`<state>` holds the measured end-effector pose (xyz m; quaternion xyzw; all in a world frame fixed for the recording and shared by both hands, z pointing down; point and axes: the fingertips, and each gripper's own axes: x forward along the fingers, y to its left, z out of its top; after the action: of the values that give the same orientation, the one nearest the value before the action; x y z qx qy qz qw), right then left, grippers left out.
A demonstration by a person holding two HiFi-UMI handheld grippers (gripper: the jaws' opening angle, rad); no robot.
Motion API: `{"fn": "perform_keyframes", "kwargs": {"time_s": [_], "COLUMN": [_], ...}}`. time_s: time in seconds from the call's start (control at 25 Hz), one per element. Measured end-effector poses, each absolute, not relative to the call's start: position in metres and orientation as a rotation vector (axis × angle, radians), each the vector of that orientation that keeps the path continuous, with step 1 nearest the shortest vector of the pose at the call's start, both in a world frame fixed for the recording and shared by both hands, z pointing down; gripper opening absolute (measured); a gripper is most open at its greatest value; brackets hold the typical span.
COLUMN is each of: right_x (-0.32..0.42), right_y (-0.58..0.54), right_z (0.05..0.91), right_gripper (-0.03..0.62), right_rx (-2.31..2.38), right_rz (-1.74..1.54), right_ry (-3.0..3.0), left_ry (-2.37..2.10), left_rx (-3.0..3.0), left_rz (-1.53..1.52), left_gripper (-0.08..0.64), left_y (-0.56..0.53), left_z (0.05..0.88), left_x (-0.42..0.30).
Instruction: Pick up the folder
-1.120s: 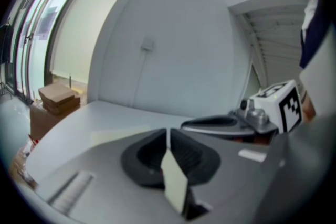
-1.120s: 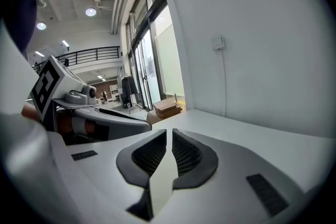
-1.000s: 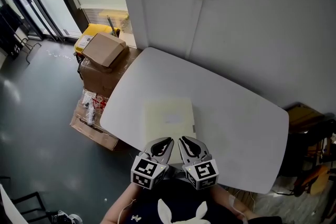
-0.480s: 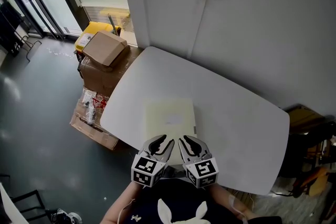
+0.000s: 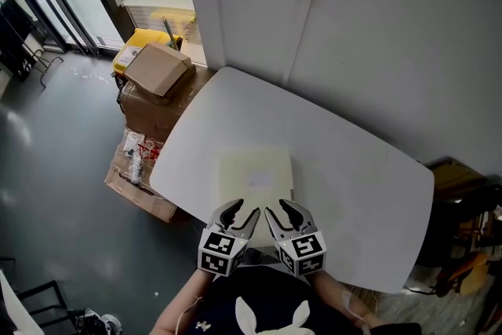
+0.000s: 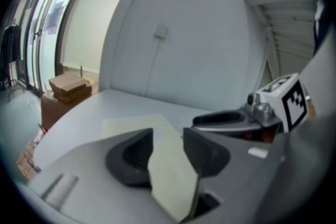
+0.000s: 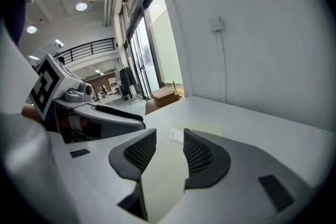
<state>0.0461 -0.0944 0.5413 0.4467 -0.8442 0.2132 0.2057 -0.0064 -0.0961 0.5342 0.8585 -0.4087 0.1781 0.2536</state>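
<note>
Pale folder (image 5: 255, 176) on table (image 5: 357, 169) (flat)

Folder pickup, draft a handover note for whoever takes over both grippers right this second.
Left gripper: open, jaws have just been opening. Nothing is clamped; the folder only shows through the gap.
Right gripper: likewise open, jaws have just been opening, with nothing clamped.
The folder lies flat on the white table, toward the person's side.
Done: both grippers sit side by side at the folder's near edge.
Left: the folder is not yet gripped. Probably work the jaws onto that near edge, close on it, then lift.
</note>
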Motion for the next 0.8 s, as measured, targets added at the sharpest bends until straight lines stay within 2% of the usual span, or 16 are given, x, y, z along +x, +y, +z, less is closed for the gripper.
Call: {"fn": "perform_keyframes", "kwargs": {"time_s": [0.2, 0.8], "right_x": [0.047, 0.051], "right_y": [-0.095, -0.101], "right_z": [0.554, 0.575], "right_gripper": [0.153, 0.179], "right_rx": [1.214, 1.174], "right_rz": [0.622, 0.691], "right_ry": [-2.316, -2.267], "left_ry": [-1.12, -1.084], "left_rx": [2.31, 2.246], "left_rz": [0.517, 0.598], "left_gripper": [0.167, 0.199], "left_y": [-0.098, -0.104], "left_z": [0.544, 0.568], "left_x": [-0.012, -0.015]}}
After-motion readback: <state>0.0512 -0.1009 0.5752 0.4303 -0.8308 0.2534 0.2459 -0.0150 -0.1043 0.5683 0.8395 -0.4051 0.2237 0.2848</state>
